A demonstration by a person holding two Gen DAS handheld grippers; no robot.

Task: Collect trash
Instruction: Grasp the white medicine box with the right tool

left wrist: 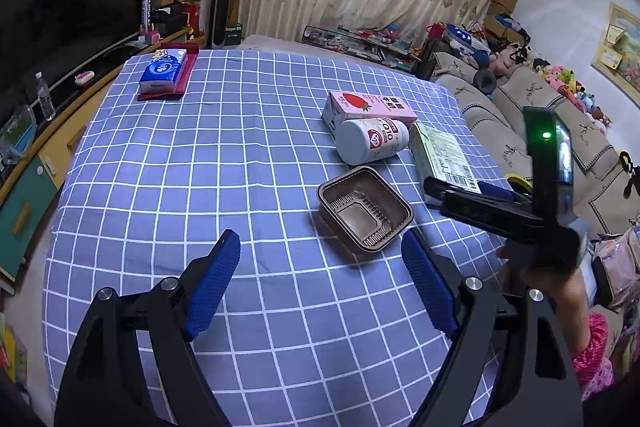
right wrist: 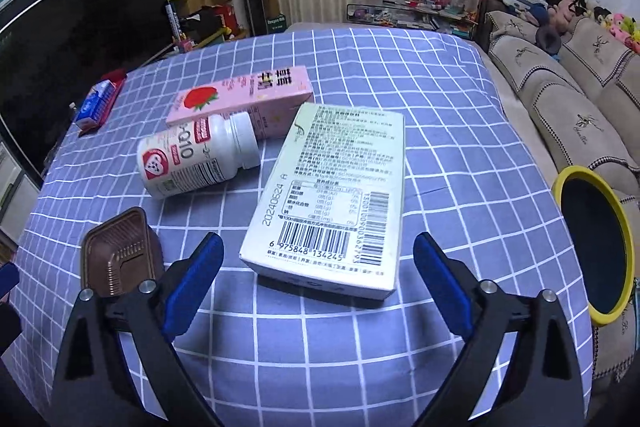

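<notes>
1. A table covered in a blue cloth with a white grid fills both wrist views; four pieces of trash lie on its right half.
2. A pink strawberry milk carton lies on its side farthest away. A white supplement bottle, also on its side, touches the carton.
3. A pale green box lies flat with its barcode facing up, just beside the bottle's cap.
4. An empty brown plastic tray sits nearest the left side of the group, open side up.
5. The left hand-held gripper is wide open and holds nothing; it sits just short of the brown tray.
6. The right hand-held gripper is also wide open and empty, its fingers flanking the near end of the green box without touching it.
7. A yellow-rimmed bin stands off the table's right edge; its dark inside shows no contents.
8. Judged from this, collecting has barely begun: all four items remain on the table, none gripped.
9. A tissue pack at the far left corner looks like a household item, not trash.
</notes>
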